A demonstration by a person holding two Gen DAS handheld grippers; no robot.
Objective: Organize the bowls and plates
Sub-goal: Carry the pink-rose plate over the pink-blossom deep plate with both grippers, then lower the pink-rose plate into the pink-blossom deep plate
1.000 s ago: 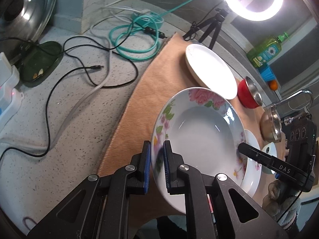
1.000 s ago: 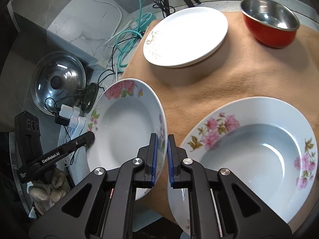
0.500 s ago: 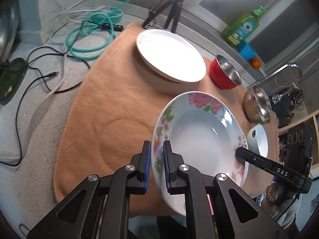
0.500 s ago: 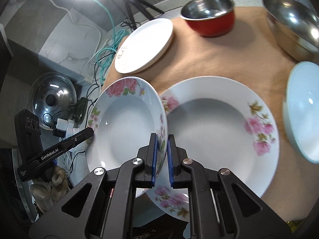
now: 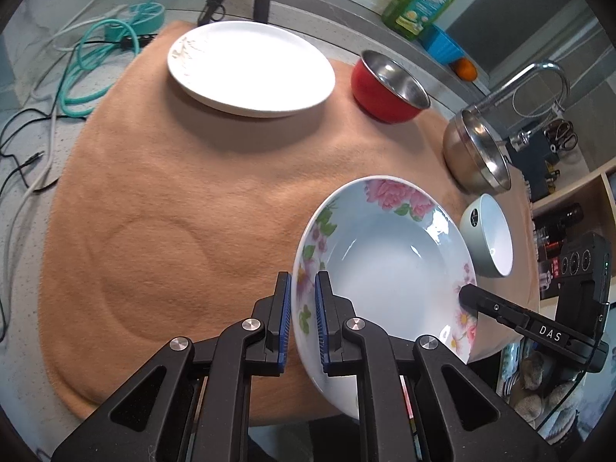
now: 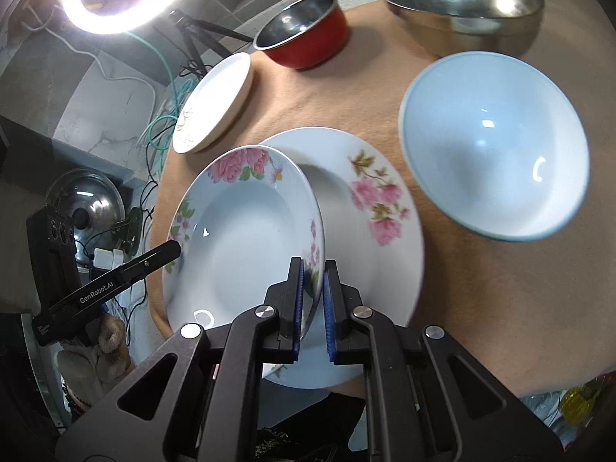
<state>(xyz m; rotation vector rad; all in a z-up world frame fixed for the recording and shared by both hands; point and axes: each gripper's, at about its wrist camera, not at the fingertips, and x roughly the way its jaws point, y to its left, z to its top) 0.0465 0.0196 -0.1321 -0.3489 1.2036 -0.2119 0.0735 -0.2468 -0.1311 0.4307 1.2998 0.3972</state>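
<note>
Both claws pinch one deep white plate w/ pink flower rim (image 5: 389, 269), held tilted above the tan felt mat (image 5: 184, 200).

L claw (image 5: 302, 323): blue-padded fingers pressed on the plate's near-left rim, rim sandwiched between pads; plate body extends fwd and right of the claw.

R claw (image 6: 312, 308): fingers clamped on the opposite rim of the same plate; in its view the plate spreads left and fwd of the fingers. Its black finger tip is seen in the L view touching the plate's far-right rim.

Beneath/behind the held plate: a 2nd flower-rimmed deep plate (image 6: 369, 208) lying flat on the mat; the held one overlaps its left part, contact between them cannot be told.

Other ware on mat: plain white flat plate (image 5: 250, 65) at far left; red-outside steel bowl (image 5: 389, 88) beside it; large steel bowl (image 6: 462, 4); pale blue-grey ceramic bowl (image 6: 496, 142) just right of the flat flowered plate.
</note>
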